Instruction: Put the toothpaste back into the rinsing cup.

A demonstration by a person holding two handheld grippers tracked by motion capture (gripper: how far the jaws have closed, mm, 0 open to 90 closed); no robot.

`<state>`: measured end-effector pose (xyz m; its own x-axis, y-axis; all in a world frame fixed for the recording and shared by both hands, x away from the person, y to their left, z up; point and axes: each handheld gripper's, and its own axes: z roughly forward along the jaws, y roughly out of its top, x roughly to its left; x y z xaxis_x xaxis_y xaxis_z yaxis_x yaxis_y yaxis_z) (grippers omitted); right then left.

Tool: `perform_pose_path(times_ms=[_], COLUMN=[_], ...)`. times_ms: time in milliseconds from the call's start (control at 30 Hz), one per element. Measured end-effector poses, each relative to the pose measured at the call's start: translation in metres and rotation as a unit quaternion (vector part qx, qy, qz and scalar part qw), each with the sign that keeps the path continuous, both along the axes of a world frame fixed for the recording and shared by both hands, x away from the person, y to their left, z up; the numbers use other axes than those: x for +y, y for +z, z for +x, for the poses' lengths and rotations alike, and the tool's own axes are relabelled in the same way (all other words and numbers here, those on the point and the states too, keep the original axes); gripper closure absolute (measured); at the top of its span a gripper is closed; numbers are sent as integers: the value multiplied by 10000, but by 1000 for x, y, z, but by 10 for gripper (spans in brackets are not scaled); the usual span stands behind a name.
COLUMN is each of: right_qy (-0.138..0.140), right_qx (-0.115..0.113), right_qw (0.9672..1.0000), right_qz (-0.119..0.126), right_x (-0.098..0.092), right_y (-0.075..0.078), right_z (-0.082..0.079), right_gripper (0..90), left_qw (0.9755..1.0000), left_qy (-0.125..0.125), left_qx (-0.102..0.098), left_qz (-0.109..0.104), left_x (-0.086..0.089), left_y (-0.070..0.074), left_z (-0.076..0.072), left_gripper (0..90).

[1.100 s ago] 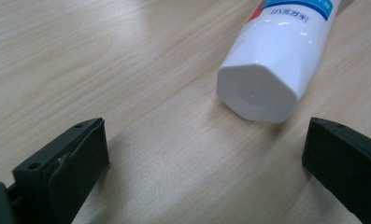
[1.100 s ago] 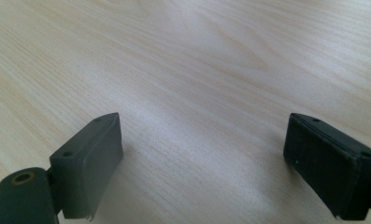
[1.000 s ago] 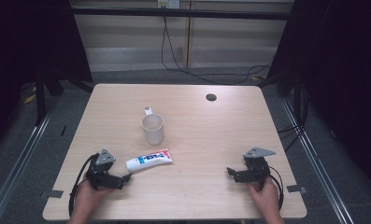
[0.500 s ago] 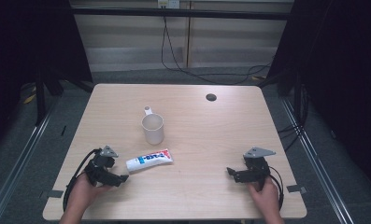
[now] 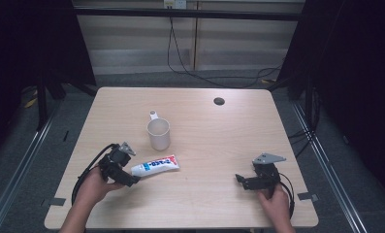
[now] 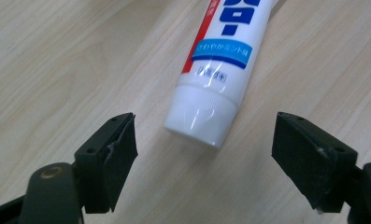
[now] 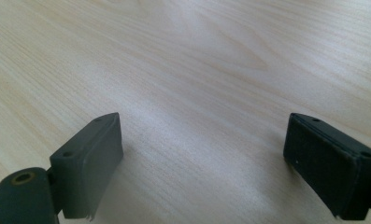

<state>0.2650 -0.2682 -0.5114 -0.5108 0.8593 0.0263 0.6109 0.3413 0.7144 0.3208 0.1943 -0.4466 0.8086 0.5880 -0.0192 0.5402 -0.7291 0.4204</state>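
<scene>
A white toothpaste tube (image 5: 156,166) with red and blue print lies on the wooden table (image 5: 209,145), just in front of a white cup (image 5: 158,133). My left gripper (image 5: 130,175) sits at the tube's cap end, tilted down toward it. In the left gripper view the tube's white cap (image 6: 201,117) lies just ahead of the left gripper (image 6: 205,127), in line with the gap, and neither pad touches it. Its jaws have just been closing but stand open, apart from the cap. My right gripper (image 5: 242,180) rests open near the front right with bare wood between its fingers (image 7: 94,154).
A dark round grommet hole (image 5: 219,101) marks the table's far side. Black frame rails (image 5: 321,160) run beside both table edges, and cables hang against the back wall.
The left hand has lifted and shifted toward the tube's cap end, and the gripper now tilts down at it. The right hand has kept still.
</scene>
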Motion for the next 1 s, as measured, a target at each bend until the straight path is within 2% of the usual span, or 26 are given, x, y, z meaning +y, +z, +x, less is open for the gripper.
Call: perform_pose_path(times_ms=[100, 267, 333, 400, 500, 567, 733, 800, 967, 1000], right_qy=[8, 4, 2, 0, 3, 8, 0, 1, 10, 3], right_qx=[-9, -4, -2, 0, -4, -10, 0, 0, -14, -2], right_qw=[10000, 10000, 10000, 10000, 10000, 10000, 10000, 10000, 10000, 10000], right_qz=[-1, -1, 0, 0, 0, 0, 0, 1, -2, 0], right_x=[0, 0, 0, 0, 0, 0, 0, 0, 0, 0], right_y=[0, 0, 0, 0, 0, 0, 0, 0, 0, 0], right_z=[0, 0, 0, 0, 0, 0, 0, 0, 0, 0], right_gripper=[114, 114, 114, 114, 114, 114, 114, 114, 114, 114], left_qw=[10000, 9989, 9985, 9976, 9976, 9978, 9973, 9967, 9972, 9967], left_qy=[-52, -377, -400, -550, -559, -538, -645, -702, -646, -687], left_qx=[-20, 109, 179, 175, 186, 237, 238, 265, 271, 288], left_qz=[33, 255, 314, 378, 377, 294, 264, 301, 273, 323], left_x=[-9, -29, -36, -44, -49, -54, -67, -71, -78, -82], left_y=[0, -3, -4, -5, -5, -7, -12, -14, -21, -23], left_z=[3, 14, 17, 20, 22, 24, 27, 30, 33, 34], left_gripper=[233, 248, 258, 268, 272, 273, 283, 289, 296, 291])
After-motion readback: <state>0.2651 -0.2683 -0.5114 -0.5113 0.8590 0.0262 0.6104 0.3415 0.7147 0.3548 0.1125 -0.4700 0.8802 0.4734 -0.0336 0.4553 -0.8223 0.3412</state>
